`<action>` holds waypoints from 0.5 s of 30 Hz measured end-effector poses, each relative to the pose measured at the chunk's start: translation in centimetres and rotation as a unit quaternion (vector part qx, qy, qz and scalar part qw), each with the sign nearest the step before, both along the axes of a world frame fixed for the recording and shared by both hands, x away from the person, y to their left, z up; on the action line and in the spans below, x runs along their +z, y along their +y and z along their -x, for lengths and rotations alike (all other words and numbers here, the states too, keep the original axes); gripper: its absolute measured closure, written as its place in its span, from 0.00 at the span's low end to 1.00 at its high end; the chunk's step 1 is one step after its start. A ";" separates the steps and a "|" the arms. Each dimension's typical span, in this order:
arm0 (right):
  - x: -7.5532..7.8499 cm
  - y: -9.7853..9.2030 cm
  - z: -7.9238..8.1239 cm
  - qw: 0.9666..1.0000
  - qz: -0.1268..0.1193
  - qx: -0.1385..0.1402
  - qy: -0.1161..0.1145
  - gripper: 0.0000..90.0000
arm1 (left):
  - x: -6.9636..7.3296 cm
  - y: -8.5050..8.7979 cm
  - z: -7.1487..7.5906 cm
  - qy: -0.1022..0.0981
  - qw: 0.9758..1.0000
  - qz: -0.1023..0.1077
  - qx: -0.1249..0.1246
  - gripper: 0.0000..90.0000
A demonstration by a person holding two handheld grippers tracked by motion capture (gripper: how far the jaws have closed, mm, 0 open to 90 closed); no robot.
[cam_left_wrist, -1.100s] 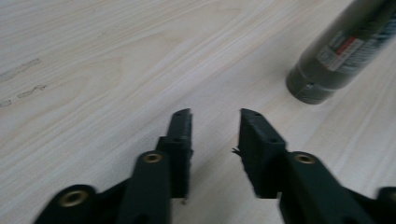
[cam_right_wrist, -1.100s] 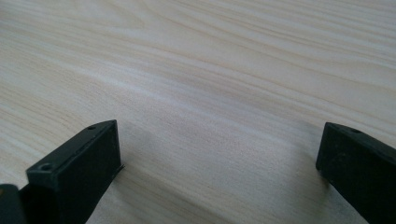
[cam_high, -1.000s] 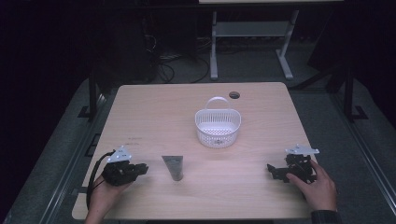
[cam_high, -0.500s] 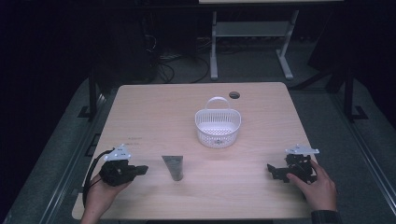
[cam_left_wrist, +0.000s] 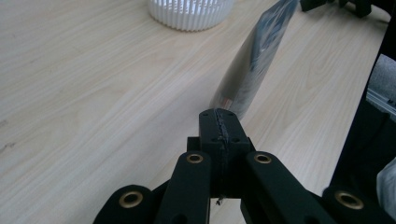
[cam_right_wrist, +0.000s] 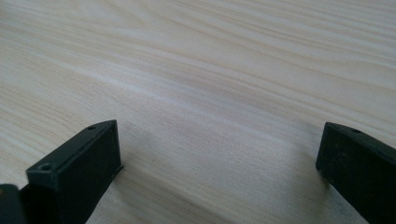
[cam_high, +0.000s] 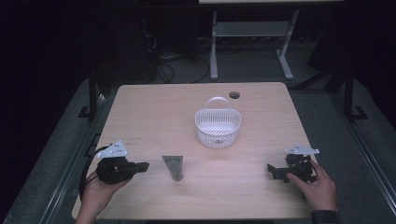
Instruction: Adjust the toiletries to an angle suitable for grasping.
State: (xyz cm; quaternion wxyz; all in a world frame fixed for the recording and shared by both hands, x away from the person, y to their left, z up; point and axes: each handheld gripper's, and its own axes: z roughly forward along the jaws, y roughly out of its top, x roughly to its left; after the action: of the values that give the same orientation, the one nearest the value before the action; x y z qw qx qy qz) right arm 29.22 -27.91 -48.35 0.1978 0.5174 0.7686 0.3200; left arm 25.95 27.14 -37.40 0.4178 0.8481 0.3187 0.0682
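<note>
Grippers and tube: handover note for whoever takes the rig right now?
Left gripper: jaws shut with nothing between them, resting on the table, tips pointing at the grey tube and close to it.
Right gripper: jaws wide open, empty, resting on the table near its right edge.
Grey tube lies flat, near side of the white basket.
Basket upright, looks empty.
Done: nothing moved yet. Left: likely grasp the tube and place it in the basket.
</note>
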 end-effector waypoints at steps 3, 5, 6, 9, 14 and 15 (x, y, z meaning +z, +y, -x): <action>0.0 0.0 0.0 1.000 0.000 0.000 0.000 0.00 | 0.6 -0.2 0.1 -0.005 1.000 0.005 -0.003 1.00; 0.0 0.0 0.0 1.000 0.000 0.000 0.000 0.00 | 1.0 -0.3 0.1 -0.010 1.000 0.009 -0.005 1.00; 0.0 0.0 0.0 1.000 0.000 0.000 0.000 0.00 | 1.2 -0.4 0.1 -0.011 1.000 0.009 -0.006 1.00; 0.0 0.0 0.0 1.000 0.000 0.000 0.000 0.00 | 1.7 -0.7 0.1 -0.015 1.000 0.013 -0.010 1.00; 0.0 0.0 0.0 1.000 0.000 0.000 0.000 0.00 | 2.2 -1.4 0.1 -0.021 0.999 0.018 -0.018 1.00; 0.0 0.0 0.0 1.000 0.001 0.000 0.000 0.00 | 2.3 -1.5 0.1 -0.022 0.999 0.017 -0.019 1.00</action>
State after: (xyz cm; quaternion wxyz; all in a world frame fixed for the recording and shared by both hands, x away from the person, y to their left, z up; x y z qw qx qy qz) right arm 29.22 -27.91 -48.34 0.1979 0.5170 0.7690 0.3196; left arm 25.85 25.66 -35.08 0.4404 0.8451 0.2941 0.0730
